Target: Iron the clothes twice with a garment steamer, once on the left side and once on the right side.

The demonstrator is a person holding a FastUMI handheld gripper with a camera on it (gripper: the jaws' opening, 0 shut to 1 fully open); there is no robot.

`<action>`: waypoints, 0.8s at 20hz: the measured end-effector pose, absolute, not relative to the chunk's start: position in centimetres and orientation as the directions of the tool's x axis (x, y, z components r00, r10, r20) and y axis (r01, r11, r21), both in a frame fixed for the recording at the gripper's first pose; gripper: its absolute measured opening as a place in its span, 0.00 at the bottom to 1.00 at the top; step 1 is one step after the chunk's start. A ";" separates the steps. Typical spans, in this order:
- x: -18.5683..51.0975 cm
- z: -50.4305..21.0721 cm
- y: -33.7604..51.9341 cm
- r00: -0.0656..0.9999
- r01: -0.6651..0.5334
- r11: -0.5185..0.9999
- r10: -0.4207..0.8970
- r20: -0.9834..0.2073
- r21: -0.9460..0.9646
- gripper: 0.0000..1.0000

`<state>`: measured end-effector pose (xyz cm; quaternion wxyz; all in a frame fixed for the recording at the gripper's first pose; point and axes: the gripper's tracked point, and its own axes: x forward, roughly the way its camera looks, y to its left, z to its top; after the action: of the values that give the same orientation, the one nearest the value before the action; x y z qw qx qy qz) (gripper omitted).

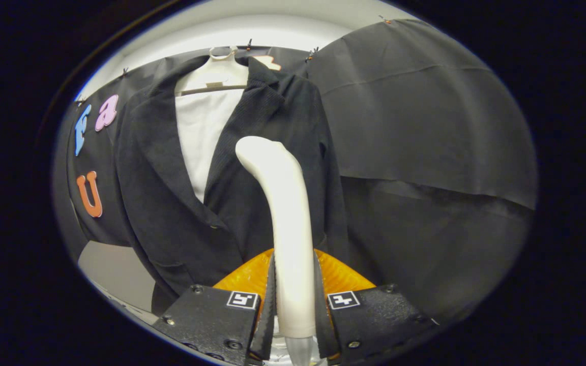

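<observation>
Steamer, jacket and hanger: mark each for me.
steamer [289,223]: gripper view, middle of its handle, clamped between the gripper [293,305] fingers.
jacket [171,218]: gripper view, front panel beside the steamer.
hanger [222,63]: gripper view, its neck.

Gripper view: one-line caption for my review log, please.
Gripper shut on the white garment steamer, whose head is raised toward a dark jacket hanging on a hanger.

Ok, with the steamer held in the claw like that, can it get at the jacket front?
Probably yes. The claw is shut on the steamer, whose head rises just ahead of the dark jacket on its hanger. Nothing stands between head and cloth, though whether they touch cannot be told.
</observation>
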<state>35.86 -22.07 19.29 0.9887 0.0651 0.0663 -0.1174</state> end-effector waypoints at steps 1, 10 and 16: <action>35.9 18.9 -21.9 0.963 0.241 0.964 -0.223 -0.153 0.111 0.37; 35.5 14.2 -21.0 0.951 0.239 0.967 -0.216 -0.221 0.084 0.37; 35.2 10.8 -20.4 0.940 0.235 0.970 -0.208 -0.271 0.068 0.37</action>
<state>35.20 -20.44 10.83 0.9836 0.0495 0.1322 -0.1126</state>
